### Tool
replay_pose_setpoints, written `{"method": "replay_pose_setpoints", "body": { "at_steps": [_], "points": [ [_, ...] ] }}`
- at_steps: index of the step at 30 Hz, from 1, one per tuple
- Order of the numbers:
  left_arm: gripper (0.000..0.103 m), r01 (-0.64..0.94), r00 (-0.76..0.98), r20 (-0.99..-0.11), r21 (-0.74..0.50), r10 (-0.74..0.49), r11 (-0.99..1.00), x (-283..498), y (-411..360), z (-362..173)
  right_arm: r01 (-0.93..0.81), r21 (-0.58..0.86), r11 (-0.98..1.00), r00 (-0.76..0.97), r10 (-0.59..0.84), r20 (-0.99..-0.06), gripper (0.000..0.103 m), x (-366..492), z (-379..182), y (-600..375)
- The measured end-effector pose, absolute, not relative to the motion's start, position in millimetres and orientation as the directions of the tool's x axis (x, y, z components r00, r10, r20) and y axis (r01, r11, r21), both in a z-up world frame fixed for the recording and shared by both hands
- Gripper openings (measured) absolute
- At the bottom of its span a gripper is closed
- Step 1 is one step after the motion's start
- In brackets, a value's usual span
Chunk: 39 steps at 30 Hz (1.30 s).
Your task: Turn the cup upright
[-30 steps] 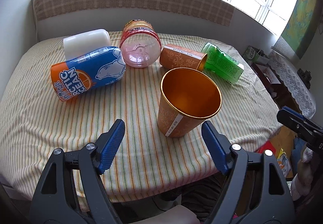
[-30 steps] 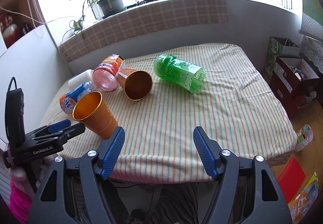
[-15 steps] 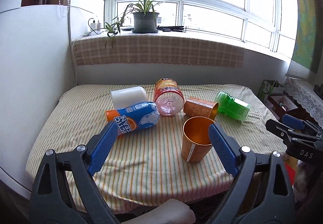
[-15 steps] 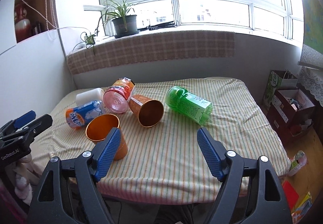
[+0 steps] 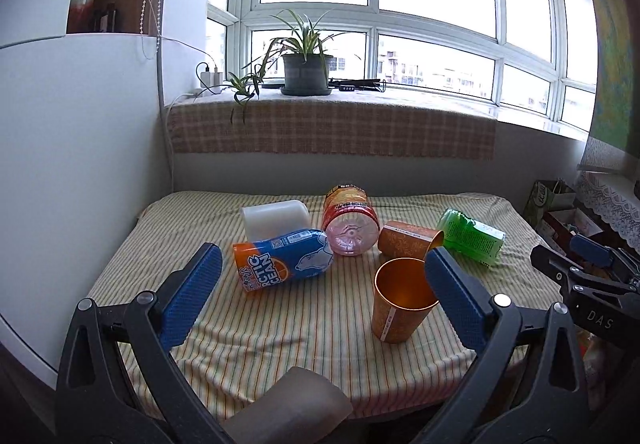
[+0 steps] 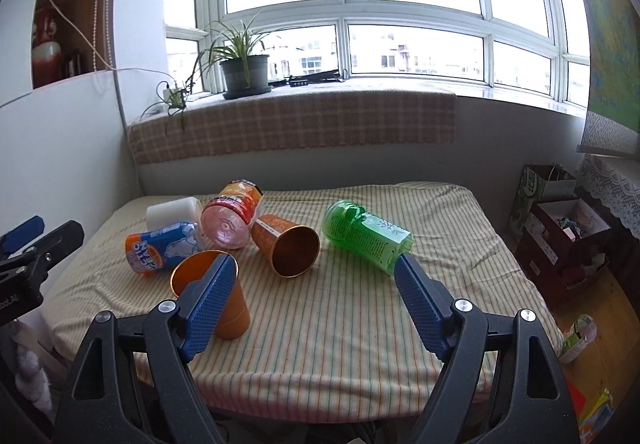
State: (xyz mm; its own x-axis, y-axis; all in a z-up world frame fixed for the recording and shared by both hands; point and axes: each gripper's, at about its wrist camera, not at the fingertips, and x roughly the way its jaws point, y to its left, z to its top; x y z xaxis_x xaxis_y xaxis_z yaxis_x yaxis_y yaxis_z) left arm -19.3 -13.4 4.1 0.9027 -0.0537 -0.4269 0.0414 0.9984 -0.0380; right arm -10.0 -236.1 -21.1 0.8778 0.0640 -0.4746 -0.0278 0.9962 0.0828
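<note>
Cup, standing: your orange cup [image 5: 401,300] is upright near the front edge of the striped tablecloth [image 5: 280,324], mouth up, nothing touching it. Judged from that, this one is done.
Cup, lying: a second orange cup [image 6: 289,244] lies on its side just behind, mouth toward you in the right view; it looks like the next to turn up.
Why it lies so: its base sits close to the pink bottle [image 6: 230,218], so the open rim is the freer end to reach.
Neighbours: the blue Arctic Ocean can [image 5: 284,264], a white container [image 5: 276,216] and a green bottle [image 6: 366,236] all lie on their sides around it.
Left gripper [image 5: 320,296]: spread wide and gripping nothing; you hold it back from the table, level, the standing cup partly behind its right finger.
Right gripper [image 6: 312,308]: likewise parted and unloaded, held low at the near edge, aimed between the lying cup and the green bottle.
</note>
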Motion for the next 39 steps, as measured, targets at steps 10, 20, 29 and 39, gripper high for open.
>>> {"method": "replay_pose_setpoints", "body": {
  "at_steps": [10, 20, 29, 39],
  "points": [
    [0.103, 0.038, 0.906, -0.420, -0.040, -0.051, 0.998, -20.6, -12.8, 6.1, -0.028, 0.080, 0.996, 0.881, 0.062, -0.470, 0.081, -11.2, -20.2, -235.3],
    [0.103, 0.035, 0.906, -0.420, -0.041, -0.049, 0.999, -20.1, -12.9, 7.6, -0.027, 0.088, 0.996, 0.877, 0.066, -0.476, 0.081, -10.5, -20.5, -237.1],
    [0.103, 0.036, 0.906, -0.419, -0.041, -0.050, 0.999, -19.9, -12.5, 7.9, -0.030, 0.094, 0.995, 0.872, 0.072, -0.484, 0.081, -8.8, -21.4, -238.2],
    [0.103, 0.036, 0.906, -0.420, -0.039, -0.049, 0.999, -20.1, -12.7, 7.8, -0.031, 0.097, 0.995, 0.869, 0.075, -0.489, 0.081, -7.9, -22.2, -238.6]
  ]
}}
